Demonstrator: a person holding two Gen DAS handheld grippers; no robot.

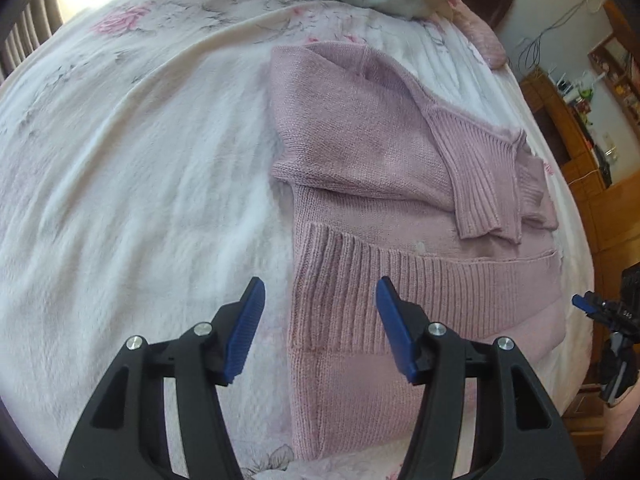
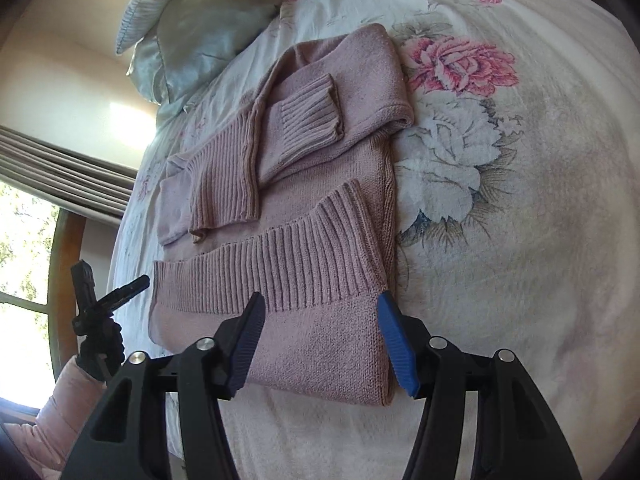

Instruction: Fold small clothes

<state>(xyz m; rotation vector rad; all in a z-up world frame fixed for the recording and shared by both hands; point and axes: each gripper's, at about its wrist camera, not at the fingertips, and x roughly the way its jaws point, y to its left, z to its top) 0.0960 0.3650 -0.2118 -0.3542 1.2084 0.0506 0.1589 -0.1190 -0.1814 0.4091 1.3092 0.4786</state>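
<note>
Sweater (image 1: 360,152): pink knit, lies flat on bed, partly folded; both sleeves laid across chest, ribbed cuffs overlapping near centre; ribbed hem turned up over lower body.
Bed cover (image 1: 140,160): white fleecy blanket w/ pink + grey rose print; sweater sits toward one side of it.
Pillows (image 2: 200,20): pale grey-green, at head of bed, beyond sweater collar end.
L gripper (image 1: 320,320): fingers apart, nothing between them; hovers over sweater's folded bottom edge, one blue pad above blanket, other above ribbing.
R gripper (image 2: 320,328): fingers apart, empty; poised at opp. corner of folded bottom edge; contact w/ knit cannot tell.
Sleeve (image 2: 60,408): pink quilted, person's arm, behind L gripper in right wrist view.
</note>
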